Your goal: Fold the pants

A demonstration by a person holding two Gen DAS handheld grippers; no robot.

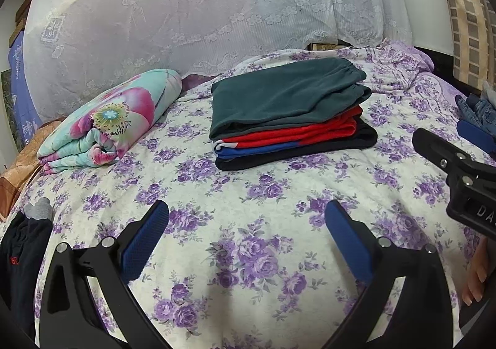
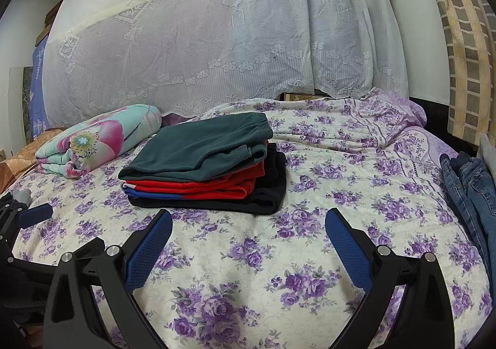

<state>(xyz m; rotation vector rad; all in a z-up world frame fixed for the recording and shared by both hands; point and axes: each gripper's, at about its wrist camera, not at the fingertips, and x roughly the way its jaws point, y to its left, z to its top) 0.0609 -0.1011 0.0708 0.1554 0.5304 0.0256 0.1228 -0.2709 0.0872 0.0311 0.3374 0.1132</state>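
Note:
A stack of folded pants (image 1: 288, 113) (image 2: 204, 163) lies on the floral bedspread (image 1: 248, 256) (image 2: 341, 194): dark green on top, red and blue in the middle, black underneath. My left gripper (image 1: 246, 214) hangs open over bare bedspread in front of the stack, holding nothing. My right gripper (image 2: 248, 221) is also open and empty, just short of the stack's near edge. The right gripper's black body shows at the right edge of the left wrist view. Unfolded blue jeans (image 2: 471, 194) (image 1: 477, 110) lie at the bed's right edge.
A rolled flowered quilt (image 1: 108, 119) (image 2: 99, 138) sits left of the stack. Dark clothing (image 1: 21, 256) and a grey sock (image 1: 38, 209) lie at the left edge. A lace curtain (image 1: 201, 7) hangs behind the bed. A hand (image 1: 474, 280) shows at the right.

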